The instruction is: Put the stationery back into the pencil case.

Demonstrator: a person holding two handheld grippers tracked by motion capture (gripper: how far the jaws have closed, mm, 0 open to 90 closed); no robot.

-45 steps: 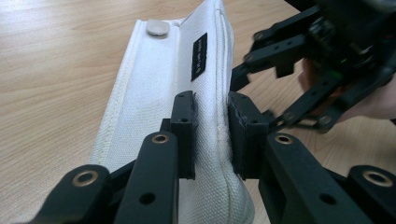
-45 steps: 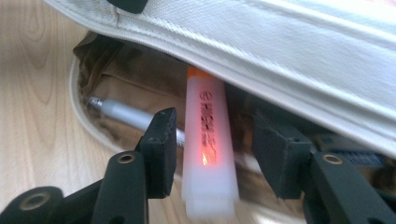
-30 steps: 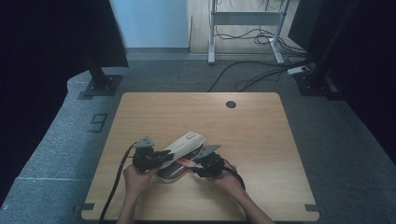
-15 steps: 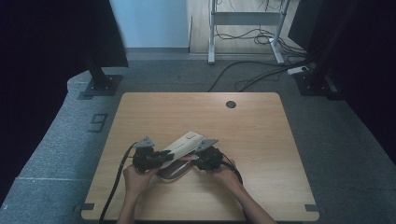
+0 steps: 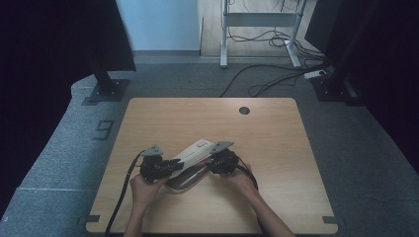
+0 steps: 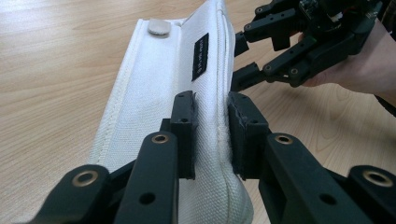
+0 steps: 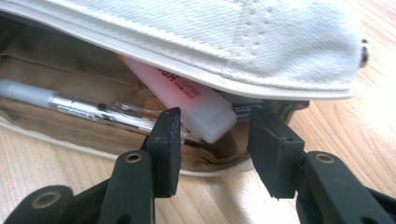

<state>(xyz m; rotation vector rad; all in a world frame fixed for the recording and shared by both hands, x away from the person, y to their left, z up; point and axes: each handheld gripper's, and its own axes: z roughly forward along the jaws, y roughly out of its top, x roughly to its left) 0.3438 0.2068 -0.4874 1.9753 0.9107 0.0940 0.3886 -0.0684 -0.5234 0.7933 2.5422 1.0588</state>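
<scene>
A white cloth pencil case [image 5: 190, 157] is seen lying on the wooden table [image 5: 276, 148], near the front edge. Its flap [image 6: 154, 88] is pinched tight and held up by the left gripper [image 6: 211, 133]. The right gripper [image 7: 212, 140] has just been opened wider at the case's mouth, with the pink eraser [image 7: 187, 100] between its jaws, not squeezed. A pen [image 7: 70, 105] is seen inside

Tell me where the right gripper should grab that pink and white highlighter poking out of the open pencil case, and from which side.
Grip the highlighter on its pale blunt end, the part that juts out under the case's lifted white flap. Come straight in from the case's open side, level with the table: the right gripper has just been opening, and that end sits between its jaws, seemingly untouched. The left gripper clamps the flap's edge up.
</scene>
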